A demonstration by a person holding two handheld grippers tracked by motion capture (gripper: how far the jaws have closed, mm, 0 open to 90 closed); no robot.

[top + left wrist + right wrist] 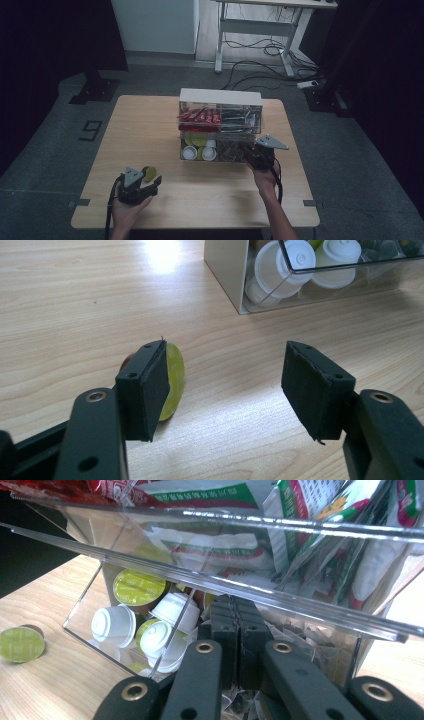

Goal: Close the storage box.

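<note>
Reaching into the organizer [220, 97], right gripper [239, 625] closed; contents unclear.

The high view looks forward and down from above the person's side, taking in the whole wooden table [150, 125] and floor beyond. The left gripper view sits low and close over the tabletop, facing a green-lidded capsule [172, 382] and the corner of the clear organizer box [225, 275]. The right gripper view is pressed right up against that box [240, 585], probably its lower front compartment. All three views share the box, and the capsule [21, 643] too
</note>
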